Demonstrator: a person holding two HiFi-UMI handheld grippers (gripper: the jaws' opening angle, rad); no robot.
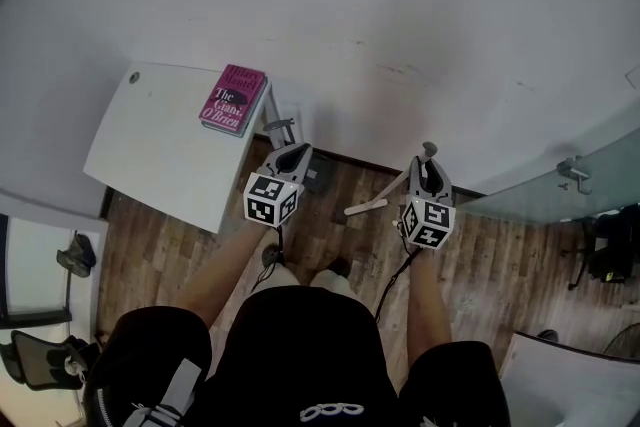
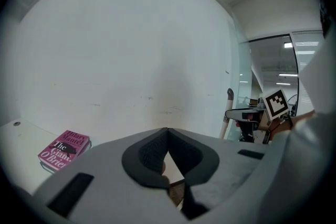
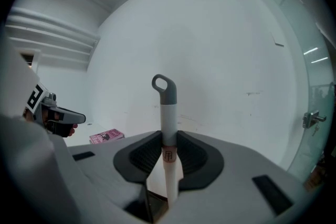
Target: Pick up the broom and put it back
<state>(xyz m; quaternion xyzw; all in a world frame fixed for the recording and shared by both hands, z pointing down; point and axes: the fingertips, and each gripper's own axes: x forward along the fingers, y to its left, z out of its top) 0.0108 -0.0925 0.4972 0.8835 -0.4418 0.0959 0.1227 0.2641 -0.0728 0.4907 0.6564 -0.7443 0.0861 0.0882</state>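
The broom's white handle (image 3: 167, 113) stands upright in front of the white wall, its grey loop top (image 1: 429, 149) level with my hands. My right gripper (image 3: 168, 138) is shut on it just under the grey end piece. In the head view the right gripper (image 1: 428, 163) is at centre right, and the handle's lower part (image 1: 365, 206) slants down towards the wooden floor. The broom's head is hidden. My left gripper (image 1: 296, 153) hovers to the left, apart from the broom. Its jaws (image 2: 167, 130) meet at the tips with nothing between them.
A pink book (image 1: 233, 99) lies on a white table (image 1: 150, 155) against the wall at the left. A glass door with a metal handle (image 1: 574, 172) stands at the right. A black office chair (image 1: 45, 355) is at the lower left.
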